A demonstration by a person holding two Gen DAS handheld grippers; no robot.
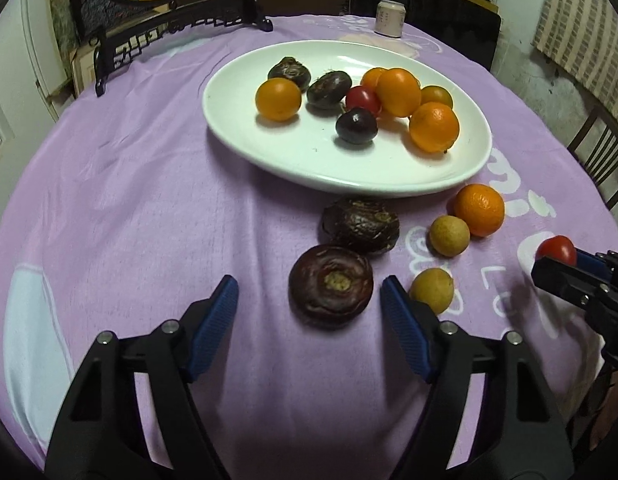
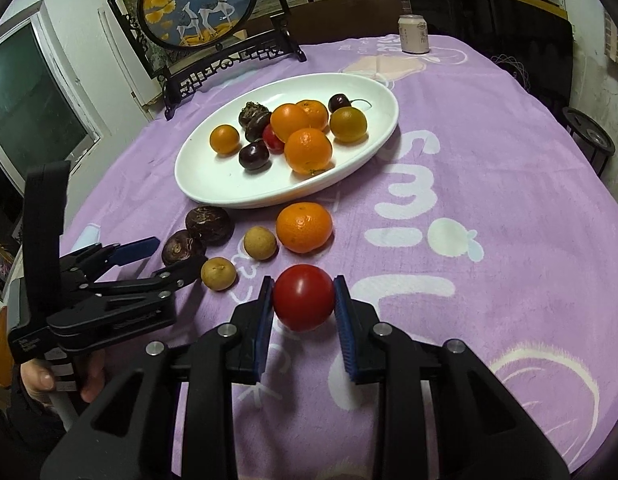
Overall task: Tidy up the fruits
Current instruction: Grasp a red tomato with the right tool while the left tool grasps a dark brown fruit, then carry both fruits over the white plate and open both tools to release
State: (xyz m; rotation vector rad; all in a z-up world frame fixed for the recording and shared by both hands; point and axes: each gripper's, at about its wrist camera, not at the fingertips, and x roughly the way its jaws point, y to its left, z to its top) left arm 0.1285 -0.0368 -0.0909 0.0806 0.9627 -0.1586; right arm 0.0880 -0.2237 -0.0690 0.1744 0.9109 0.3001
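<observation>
On a table spread with a lilac fleece cloth printed with white letters, a carved black wooden stand holding a round painted deer panel occupies the far left, with the person's hand around a gripper handle at the lower left of the right wrist view. The left gripper reaches in from that side with its blue-padded jaws apart; a dark maroon, flattened round fruit with a tan centre lies between the pads, and neither pad touches it. Just behind it sits a second wrinkled dark brown round fruit, touching or nearly touching the first. Farther back stands a white oval ceramic plate carrying small oranges, dark purple round fruits, a red cherry tomato and one greenish-orange fruit. To the right of the dark pair, two small tan-yellow round fruits lie on the cloth, the nearer one just beside the left gripper's right pad, the farther one next to a bright orange mandarin that rests close to the plate's near rim. Farther right, the right gripper is clamped on a glossy red round tomato, both pads pressing its sides. A pale drinks can stands at the table's far edge.
</observation>
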